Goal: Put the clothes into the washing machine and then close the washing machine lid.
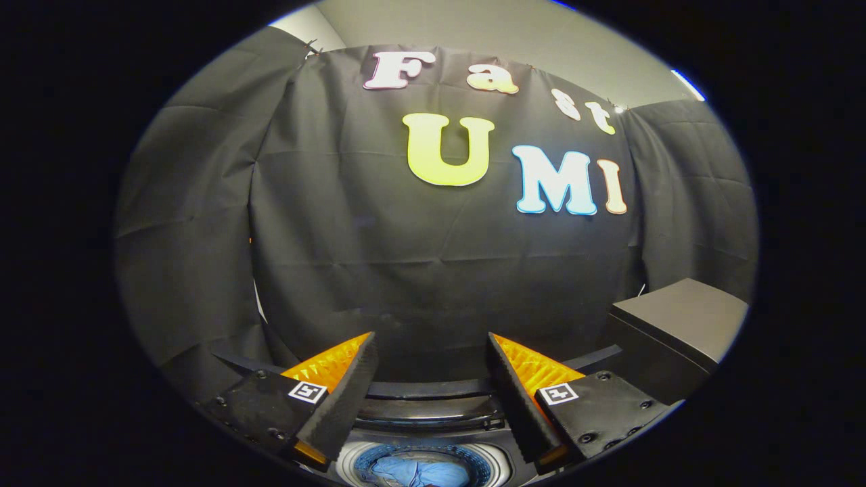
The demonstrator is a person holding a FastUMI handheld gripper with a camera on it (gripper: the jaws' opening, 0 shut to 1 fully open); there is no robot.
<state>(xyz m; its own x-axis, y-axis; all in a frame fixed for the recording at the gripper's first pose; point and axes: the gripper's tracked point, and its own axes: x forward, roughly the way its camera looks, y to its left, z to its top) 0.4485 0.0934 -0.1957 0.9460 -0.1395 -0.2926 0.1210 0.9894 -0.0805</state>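
1. Since a blue cloth [419, 471] is already seen lying inside the washing machine [433, 423], the loading step is judged done or nearly so; whether further clothes remain outside cannot be told.

2. Gripper [429, 399]: the two fingers are held well apart with nothing between them, raised above the machine and pointed toward the booth's black cloth wall [433, 270]. Each finger is wedge-shaped, with a ribbed inner pad and a flat plate carrying a small square marker.

3. Washing machine: a dark, glossy top-loading body is seen below and between the fingers. A round drum opening [423, 467], ringed by a pale rim with a perforated inner band, lies just beneath the fingertips.

4. Lid [426, 391]: a dark curved edge is seen beyond the opening, between the fingers; it is judged to be the raised lid, though its hinge is hidden.

5. Blue cloth: soft, crumpled fabric, bunched in the drum.

6. Dark box [676, 325]: a smooth, matte, flat-topped block stands beside the machine, beyond the right-hand finger.

7. Next move, as judged: the lid's edge is to be reached by the fingers, then drawn down over the opening until it is seated shut.
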